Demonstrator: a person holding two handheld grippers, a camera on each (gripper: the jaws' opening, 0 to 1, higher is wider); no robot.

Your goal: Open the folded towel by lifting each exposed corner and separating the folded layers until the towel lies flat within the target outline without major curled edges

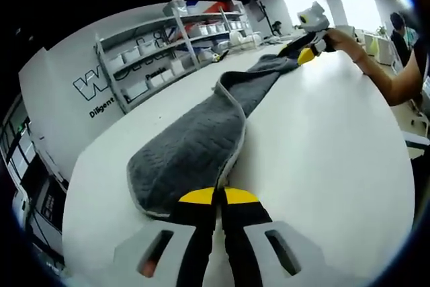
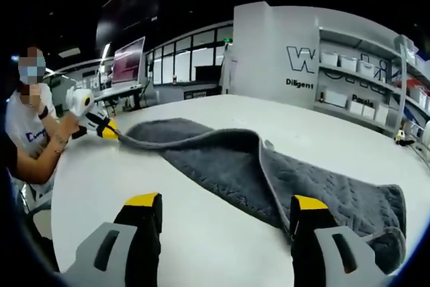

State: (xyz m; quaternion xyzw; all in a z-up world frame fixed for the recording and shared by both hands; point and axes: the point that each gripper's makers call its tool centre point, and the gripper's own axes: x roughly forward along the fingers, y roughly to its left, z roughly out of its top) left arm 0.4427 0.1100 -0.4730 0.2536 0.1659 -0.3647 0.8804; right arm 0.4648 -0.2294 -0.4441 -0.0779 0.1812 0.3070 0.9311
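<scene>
Item: grey towel (image 1: 195, 146), stretched long across the white worktop (image 1: 322, 139), one side folded over. My left claw (image 1: 216, 197) is pinched on its near end; my right claw (image 2: 218, 208) gapes apart above it. Step: unfolding. Next, I judge: right claw takes the folded edge.

The white table (image 1: 322, 139) lies bare on both sides of the grey towel (image 1: 195, 146), leaving open passage; shelves (image 1: 168, 45) stand beyond the far edge, well apart
</scene>
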